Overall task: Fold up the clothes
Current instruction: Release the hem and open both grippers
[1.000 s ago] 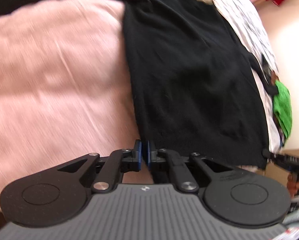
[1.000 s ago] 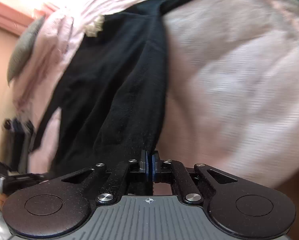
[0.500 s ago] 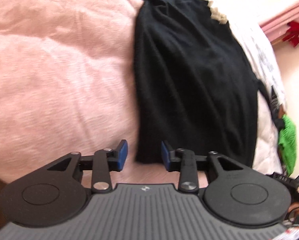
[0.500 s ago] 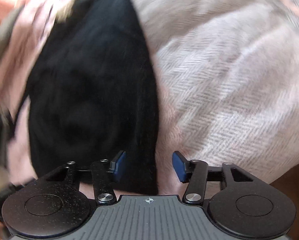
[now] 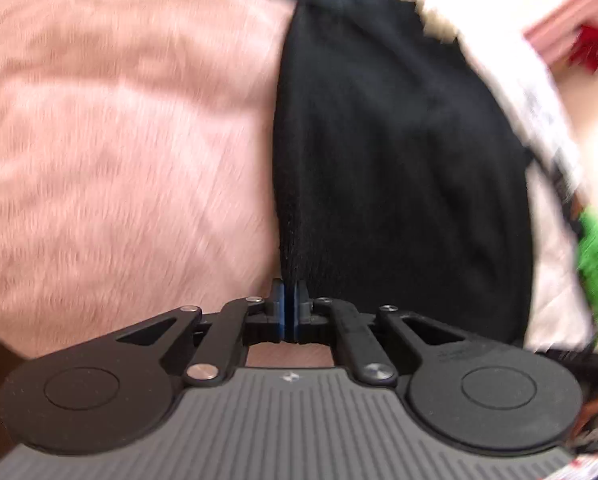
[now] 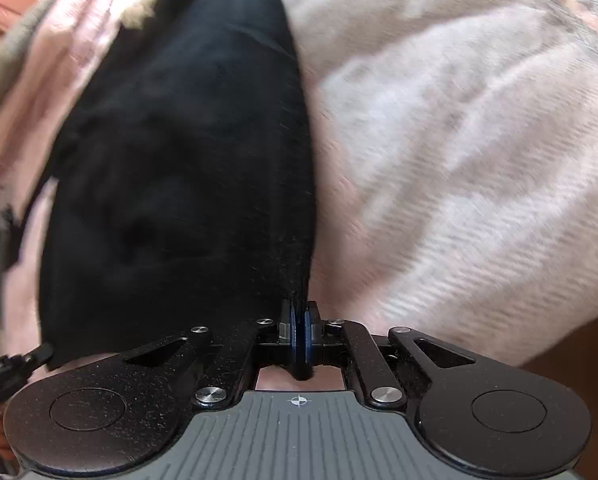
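Left tongs: pointing steeply down, jaws pinched together on black cloth.
Right tongs: pointing steeply down, jaws pinched together on black cloth.

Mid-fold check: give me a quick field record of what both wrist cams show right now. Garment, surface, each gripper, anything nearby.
garment: black garment lying on the bed, long edges running away from both cameras
surface: pink blanket
left gripper: shut on the near left corner of the garment's edge
right gripper: shut on the near right corner; cloth runs between its pads
nearby: green cloth and a patterned white fabric beyond the garment's right side; red item in the background
image quality: motion blur in both views
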The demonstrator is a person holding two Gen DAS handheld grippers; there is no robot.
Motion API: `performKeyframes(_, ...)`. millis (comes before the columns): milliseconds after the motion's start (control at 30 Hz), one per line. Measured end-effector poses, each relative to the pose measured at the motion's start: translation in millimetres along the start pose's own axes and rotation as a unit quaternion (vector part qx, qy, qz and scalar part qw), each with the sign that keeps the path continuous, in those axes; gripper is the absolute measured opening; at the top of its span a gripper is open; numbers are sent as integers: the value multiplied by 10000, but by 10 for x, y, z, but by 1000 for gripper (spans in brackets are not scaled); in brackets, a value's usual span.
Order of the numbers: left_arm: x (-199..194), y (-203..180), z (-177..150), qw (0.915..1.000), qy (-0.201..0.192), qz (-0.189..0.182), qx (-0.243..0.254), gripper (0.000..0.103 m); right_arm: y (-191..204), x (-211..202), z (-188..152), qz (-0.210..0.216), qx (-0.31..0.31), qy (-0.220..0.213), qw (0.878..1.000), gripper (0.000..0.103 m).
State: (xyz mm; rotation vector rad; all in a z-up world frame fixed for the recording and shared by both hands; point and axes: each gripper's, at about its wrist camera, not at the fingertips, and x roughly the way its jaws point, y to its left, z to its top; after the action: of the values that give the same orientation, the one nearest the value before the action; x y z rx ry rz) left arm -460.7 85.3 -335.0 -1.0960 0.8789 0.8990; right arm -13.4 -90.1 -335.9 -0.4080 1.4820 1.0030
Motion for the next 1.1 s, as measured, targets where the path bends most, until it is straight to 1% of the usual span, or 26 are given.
performKeyframes(33, 64, -44, 23, 9999, 69, 127, 80, 3, 53, 46, 25, -181, -71, 121, 9997, 0)
performKeyframes(67, 103, -103, 71, 9994, 138, 249, 176, 4, 133, 57, 65, -350, -195, 221, 9990, 6)
performKeyframes(100, 124, -186, 148, 9984, 257, 380, 332, 5, 252, 48, 127, -671, -399, 365, 9963, 13)
performKeyframes(133, 109, -235, 212, 9974, 365, 417, 454, 8, 367, 27, 182, -1089, -608, 471, 9911, 44)
performKeyframes(167, 73, -258, 269, 9965, 459, 439, 543, 12, 464, -13, 230, -1480, -765, 470, 9849, 62)
performKeyframes(200, 19, -269, 329, 9955, 525, 513, 608, 14, 568, -100, 281, -1752, -910, 243, 9800, 62)
performKeyframes(233, -80, -273, 398, 9941, 521, 644, 704, 15, 696, -223, 336, -1944, -1112, -180, 9744, 62)
performKeyframes(267, -151, -305, 474, 9925, 446, 800, 813, 13, 808, -319, 381, -2007, -1293, -576, 9694, 62)
performKeyframes(300, -217, -351, 559, 9909, 308, 934, 923, 14, 913, -389, 429, -1965, -1437, -933, 9654, 62)
performKeyframes(367, -297, -483, 736, 9884, -81, 917, 1209, 14, 1093, -423, 535, -1620, -1553, -1477, 9632, 64)
performKeyframes(433, -194, -698, 926, 9843, -370, 794, 1534, 14, 1245, -272, 641, -1230, -1493, -1613, 9678, 64)
performKeyframes(500, -8, -919, 1044, 9793, -450, 553, 1894, 18, 1329, -67, 677, -1051, -1497, -1558, 9707, 64)
performKeyframes(533, 93, -1011, 1051, 9751, -432, 428, 2132, 20, 1294, 16, 662, -1022, -1548, -1447, 9719, 64)
performKeyframes(567, 196, -1083, 1039, 9716, -323, 415, 2307, 21, 1297, 137, 625, -1088, -1613, -1261, 9728, 64)
performKeyframes(600, 313, -1127, 992, 9683, -142, 453, 2454, 21, 1307, 264, 578, -1242, -1686, -970, 9730, 64)
performKeyframes(633, 404, -1109, 925, 9665, 36, 498, 2519, 21, 1277, 362, 483, -1352, -1750, -681, 9729, 64)
performKeyframes(667, 445, -1058, 832, 9665, 150, 517, 2511, 20, 1233, 392, 347, -1401, -1828, -576, 9714, 66)
performKeyframes(733, 379, -930, 621, 9642, 201, 545, 2588, 21, 1156, 316, 100, -1391, -1987, -577, 9684, 66)
performKeyframes(800, 311, -853, 440, 9600, 354, 672, 2693, 21, 1065, 272, -44, -1382, -2003, -222, 9697, 66)
performKeyframes(833, 265, -815, 367, 9598, 387, 743, 2680, 21, 1019, 262, -87, -1361, -1977, -71, 9707, 66)
performKeyframes(900, 179, -754, 253, 9631, 431, 868, 2510, 21, 949, 232, -113, -1302, -1912, 117, 9728, 67)
performKeyframes(933, 155, -786, 240, 9654, 389, 924, 2408, 21, 931, 214, -95, -1263, -1910, 233, 9732, 67)
performKeyframes(1000, 116, -925, 248, 9706, 389, 1012, 2149, 20, 928, 163, -10, -1285, -1988, 634, 9695, 67)
performKeyframes(1033, 47, -978, 243, 9745, 372, 1028, 1962, 20, 933, 85, 33, -1254, -2007, 708, 9690, 67)
performKeyframes(1067, -44, -1045, 228, 9778, 281, 1024, 1808, 20, 938, -64, 73, -1140, -2016, 591, 9710, 67)
performKeyframes(1100, -168, -1138, 198, 9799, 151, 1019, 1708, 20, 947, -252, 110, -1007, -2030, 383, 9732, 67)
